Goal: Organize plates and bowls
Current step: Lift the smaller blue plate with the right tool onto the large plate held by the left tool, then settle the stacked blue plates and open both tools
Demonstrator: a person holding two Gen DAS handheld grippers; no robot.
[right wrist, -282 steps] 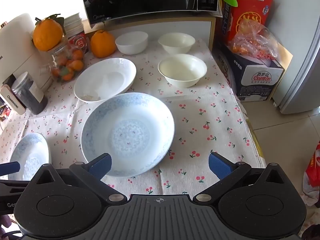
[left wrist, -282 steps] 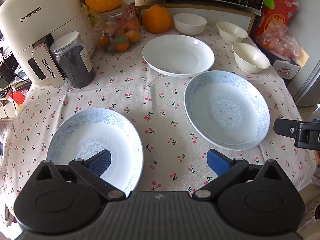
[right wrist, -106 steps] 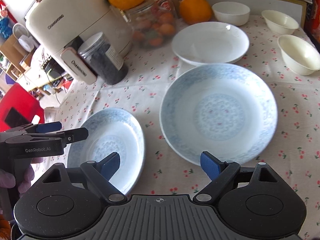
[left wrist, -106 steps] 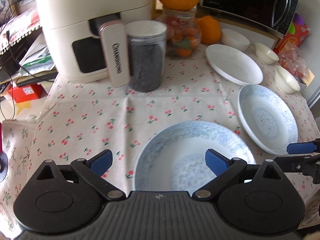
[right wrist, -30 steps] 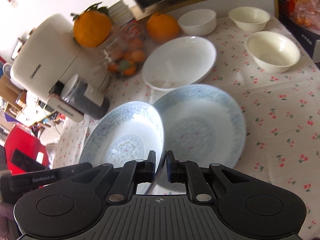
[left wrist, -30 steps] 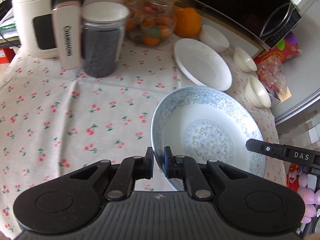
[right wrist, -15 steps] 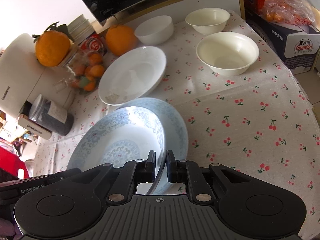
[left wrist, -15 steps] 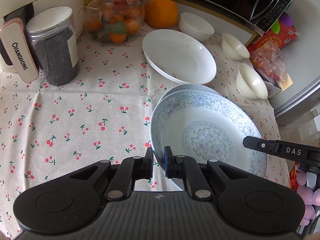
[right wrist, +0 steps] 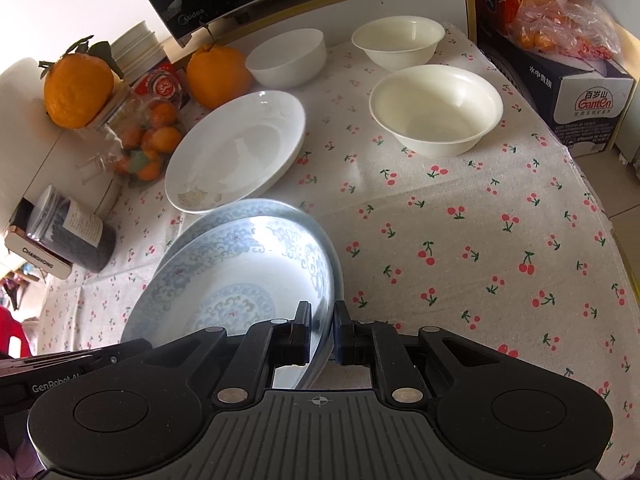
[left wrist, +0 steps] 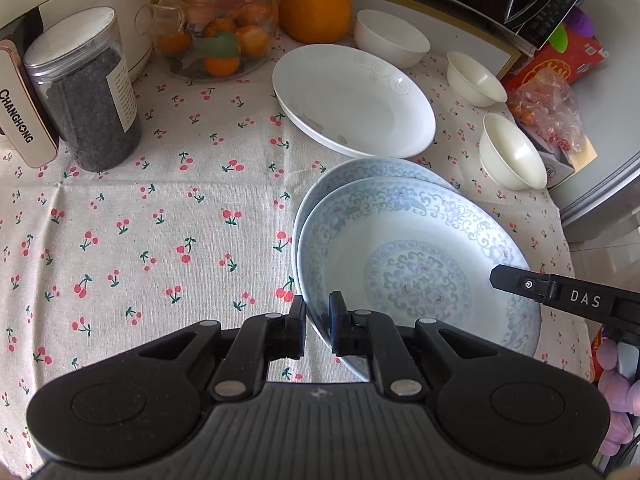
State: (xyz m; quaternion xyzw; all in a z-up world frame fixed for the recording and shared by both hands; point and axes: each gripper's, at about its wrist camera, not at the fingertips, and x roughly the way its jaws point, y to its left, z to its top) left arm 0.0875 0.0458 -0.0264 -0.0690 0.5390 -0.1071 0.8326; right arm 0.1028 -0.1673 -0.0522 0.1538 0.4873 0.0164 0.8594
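Two grippers pinch one blue-patterned plate (left wrist: 416, 256) by opposite rims: the left gripper (left wrist: 318, 320) has its fingers narrow on the near-left edge, the right gripper (right wrist: 322, 330) likewise at lower centre of its view. It sits above a second blue plate (left wrist: 376, 168); contact unclear. A white plate (left wrist: 352, 100) lies behind on the desk (left wrist: 160, 216).

The left gripper (left wrist: 318, 322) has its fingers (left wrist: 297, 326) pinched close together, a plate rim between them. The right gripper (right wrist: 321, 330) does likewise, its fingers (right wrist: 344, 334) nearly meeting, opposite the left.
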